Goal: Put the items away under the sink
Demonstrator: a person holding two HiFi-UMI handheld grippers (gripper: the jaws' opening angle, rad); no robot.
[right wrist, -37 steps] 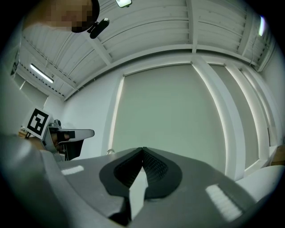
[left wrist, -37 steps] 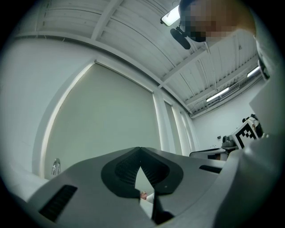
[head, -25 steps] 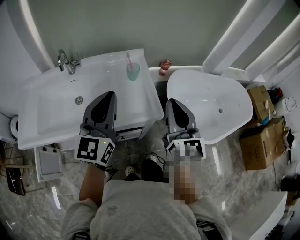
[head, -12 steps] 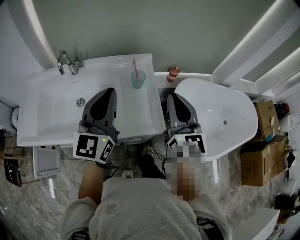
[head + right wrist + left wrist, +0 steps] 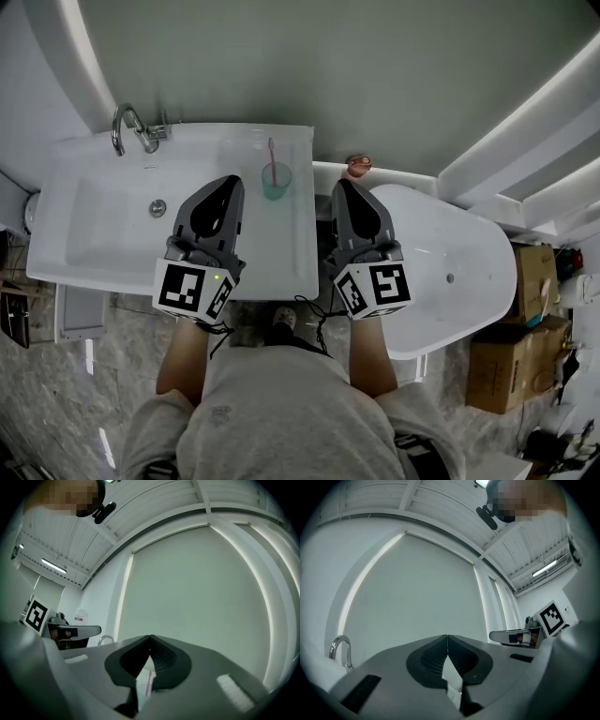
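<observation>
A green cup [image 5: 275, 181] with a pink toothbrush [image 5: 271, 156] stands on the right side of the white sink top [image 5: 94, 244], near the wall. My left gripper [image 5: 230, 181] hovers over the sink top just left of the cup, jaws shut and empty. Just right of the cup, over the sink's right edge, my right gripper [image 5: 340, 185] is also shut and empty. The left gripper view shows closed jaws [image 5: 447, 637] pointing at the wall. Below the closed jaws [image 5: 150, 637] in the right gripper view, the toothbrush [image 5: 149, 684] shows. The space under the sink is hidden.
A chrome faucet [image 5: 129, 126] and a drain [image 5: 157, 207] mark the basin. A small pink item [image 5: 356, 167] sits on the ledge by the wall. A white bathtub [image 5: 459, 272] lies to the right, with cardboard boxes [image 5: 520, 319] beyond it. The floor is marble tile [image 5: 56, 403].
The person has stepped closer, so the sink front and cabinet have slid under the arms. Both grippers now reach further over the sink top, flanking the cup. Both stay shut.
</observation>
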